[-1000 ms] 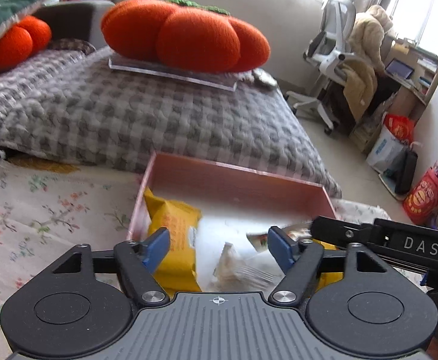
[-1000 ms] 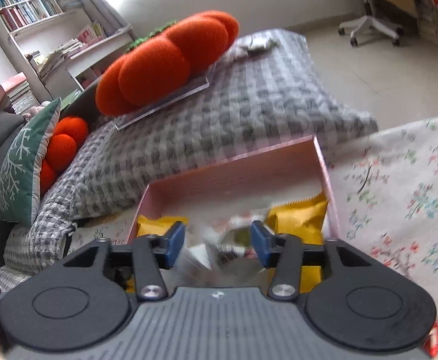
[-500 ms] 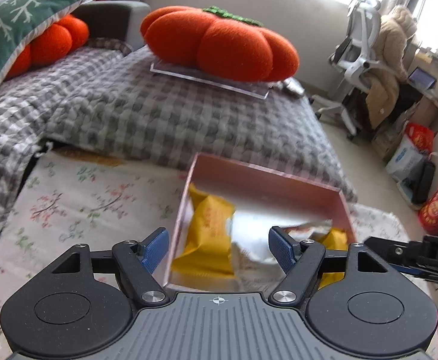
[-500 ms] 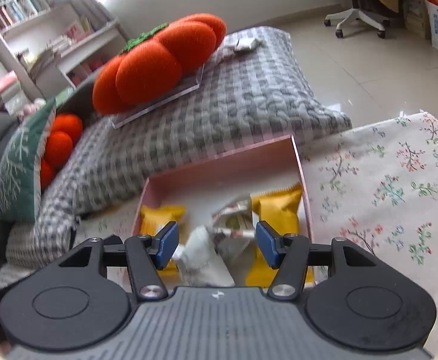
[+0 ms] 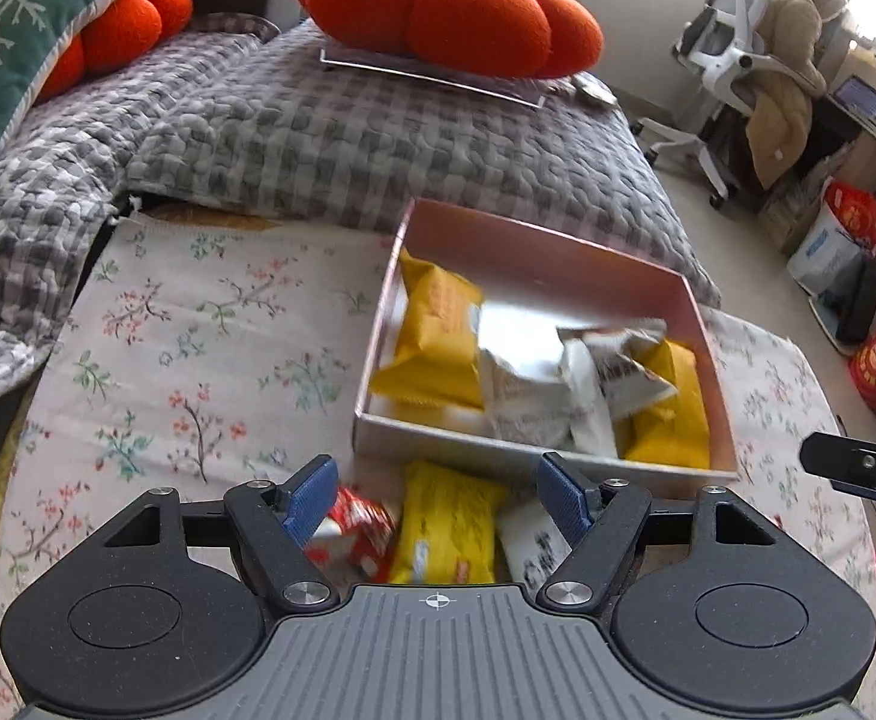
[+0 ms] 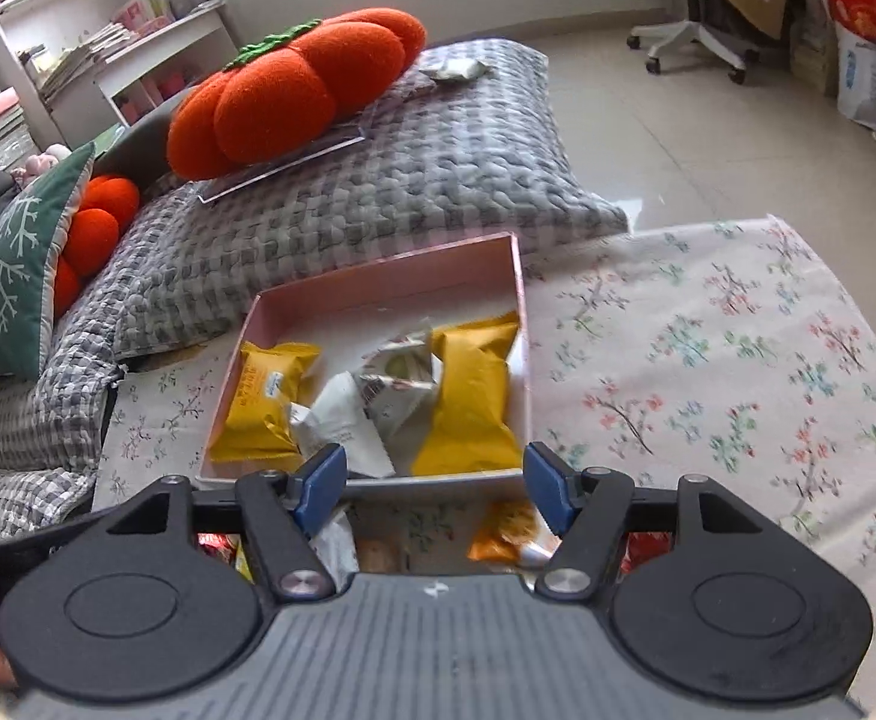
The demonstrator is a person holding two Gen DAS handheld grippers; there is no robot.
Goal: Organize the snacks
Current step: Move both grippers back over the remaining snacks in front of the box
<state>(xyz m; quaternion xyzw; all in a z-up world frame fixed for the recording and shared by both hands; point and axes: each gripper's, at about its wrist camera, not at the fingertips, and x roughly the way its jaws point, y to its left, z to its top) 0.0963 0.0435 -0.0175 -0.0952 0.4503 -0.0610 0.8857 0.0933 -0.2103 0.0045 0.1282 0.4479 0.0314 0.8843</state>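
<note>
Hovering left hand-held gripper [image 5: 438, 495] and right hand-held gripper [image 6: 435, 486], both spread apart, pink box [image 6: 378, 294] of snacks, labels unreadable

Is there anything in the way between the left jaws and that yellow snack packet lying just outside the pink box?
Nothing visible. The yellow snack packet lies on the floral cloth directly between the open left gripper jaws.

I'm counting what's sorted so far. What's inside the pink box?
The pink box holds two yellow packets and, between them, white wrappers and a crumpled one. Anything under that pile is hidden.
</note>
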